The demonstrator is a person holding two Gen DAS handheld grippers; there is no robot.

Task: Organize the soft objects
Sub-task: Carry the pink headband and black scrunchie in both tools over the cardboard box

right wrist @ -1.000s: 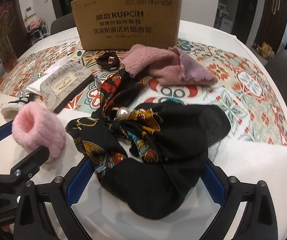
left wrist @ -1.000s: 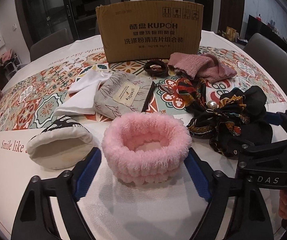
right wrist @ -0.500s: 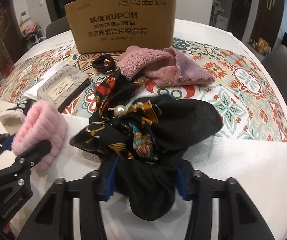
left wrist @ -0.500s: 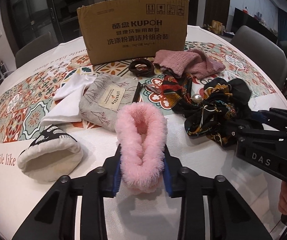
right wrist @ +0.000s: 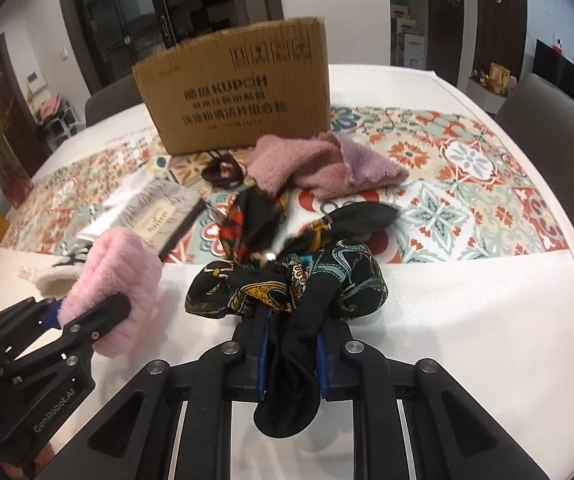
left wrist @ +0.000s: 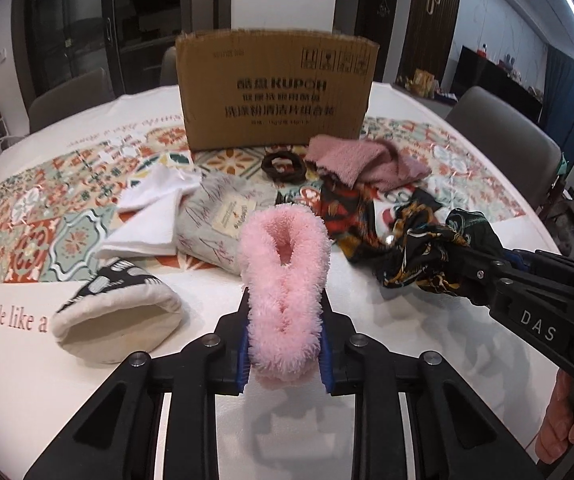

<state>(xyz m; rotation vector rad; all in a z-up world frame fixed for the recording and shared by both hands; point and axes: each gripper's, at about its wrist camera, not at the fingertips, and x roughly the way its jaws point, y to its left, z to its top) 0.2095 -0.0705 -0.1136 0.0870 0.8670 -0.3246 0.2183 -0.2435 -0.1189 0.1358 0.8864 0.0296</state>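
My left gripper (left wrist: 285, 344) is shut on a fluffy pink headband (left wrist: 285, 276), squeezed flat and lifted off the table; it also shows in the right wrist view (right wrist: 115, 280). My right gripper (right wrist: 291, 350) is shut on a black patterned scarf bundle (right wrist: 287, 288), raised above the table, also seen at the right of the left wrist view (left wrist: 435, 252). An open cardboard box (left wrist: 277, 92) stands at the back of the table, also in the right wrist view (right wrist: 239, 100).
On the patterned runner lie a dusty-pink towel (left wrist: 363, 160), a brown scrunchie (left wrist: 283, 166), a grey pouch (left wrist: 223, 220), a white cloth (left wrist: 151, 216) and a dark patterned scarf (right wrist: 255, 216). A black-and-white lined pouch (left wrist: 119, 320) lies at front left. Grey chairs surround the table.
Both grippers closed from open, the left on the pink headband and the right on the black scarf bundle, and both have lifted their loads off the table.
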